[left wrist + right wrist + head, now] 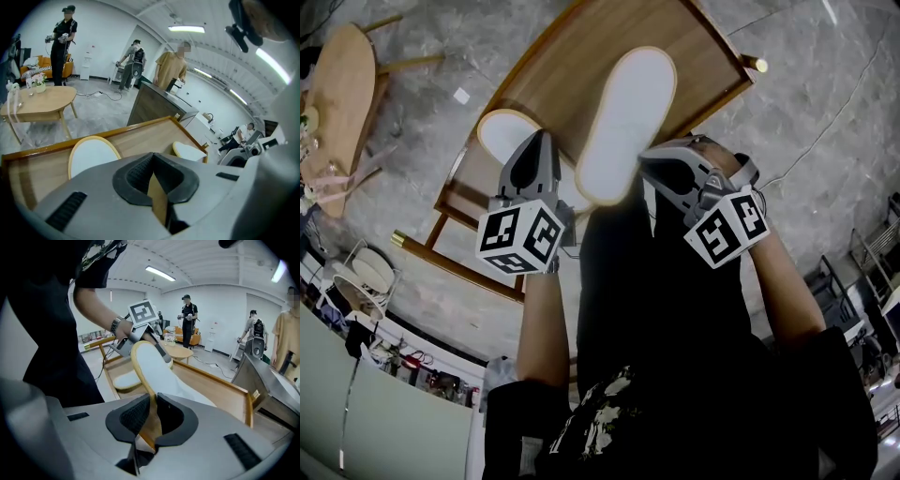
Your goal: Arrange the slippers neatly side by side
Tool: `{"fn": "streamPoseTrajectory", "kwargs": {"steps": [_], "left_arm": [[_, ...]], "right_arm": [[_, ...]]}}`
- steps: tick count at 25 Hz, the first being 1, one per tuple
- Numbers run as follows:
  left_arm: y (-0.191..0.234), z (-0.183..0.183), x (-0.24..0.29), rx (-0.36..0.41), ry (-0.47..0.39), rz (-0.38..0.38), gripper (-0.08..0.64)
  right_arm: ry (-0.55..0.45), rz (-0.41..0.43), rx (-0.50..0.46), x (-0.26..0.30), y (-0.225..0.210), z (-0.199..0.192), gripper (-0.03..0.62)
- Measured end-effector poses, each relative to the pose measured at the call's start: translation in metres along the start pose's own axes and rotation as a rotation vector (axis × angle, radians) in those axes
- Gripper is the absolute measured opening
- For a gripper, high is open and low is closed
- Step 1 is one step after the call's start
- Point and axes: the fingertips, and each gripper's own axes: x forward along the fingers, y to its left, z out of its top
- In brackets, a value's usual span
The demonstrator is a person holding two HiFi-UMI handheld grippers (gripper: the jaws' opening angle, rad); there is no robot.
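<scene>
Two white slippers with tan rims are over a rimmed wooden tray table (703,47). One slipper (504,131) (91,154) (125,379) lies flat on the wood at the left. The other slipper (626,122) (152,369) is raised and tilted on edge. My right gripper (645,161) (152,411) is shut on the raised slipper's tan rim at the near end. My left gripper (546,139) (153,176) is shut on a thin tan edge. In the right gripper view its fingers (161,352) sit on the raised slipper's far end.
A round wooden table (347,84) (40,101) stands to the left on the grey floor. A cable (825,122) trails across the floor at the right. Several people (63,44) stand farther back, near a grey counter (161,105).
</scene>
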Motion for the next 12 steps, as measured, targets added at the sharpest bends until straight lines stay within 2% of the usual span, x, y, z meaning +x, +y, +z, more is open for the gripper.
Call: {"fn": "streamPoseTrajectory", "kwargs": {"steps": [6, 7, 10, 12], "left_arm": [[-0.019, -0.028, 0.013, 0.056, 0.073, -0.03, 0.003], [-0.023, -0.034, 0.015, 0.058, 0.087, -0.037, 0.003], [-0.031, -0.048, 0.017, 0.04, 0.117, -0.055, 0.003], [-0.032, -0.053, 0.017, 0.039, 0.128, -0.059, 0.003]], "right_arm": [[0.025, -0.06, 0.022, -0.003, 0.0, -0.015, 0.058], [0.03, -0.063, 0.038, -0.003, 0.0, -0.018, 0.069], [0.048, -0.07, 0.112, -0.007, 0.0, -0.028, 0.163], [0.048, -0.084, 0.153, -0.012, -0.002, -0.033, 0.163]]}}
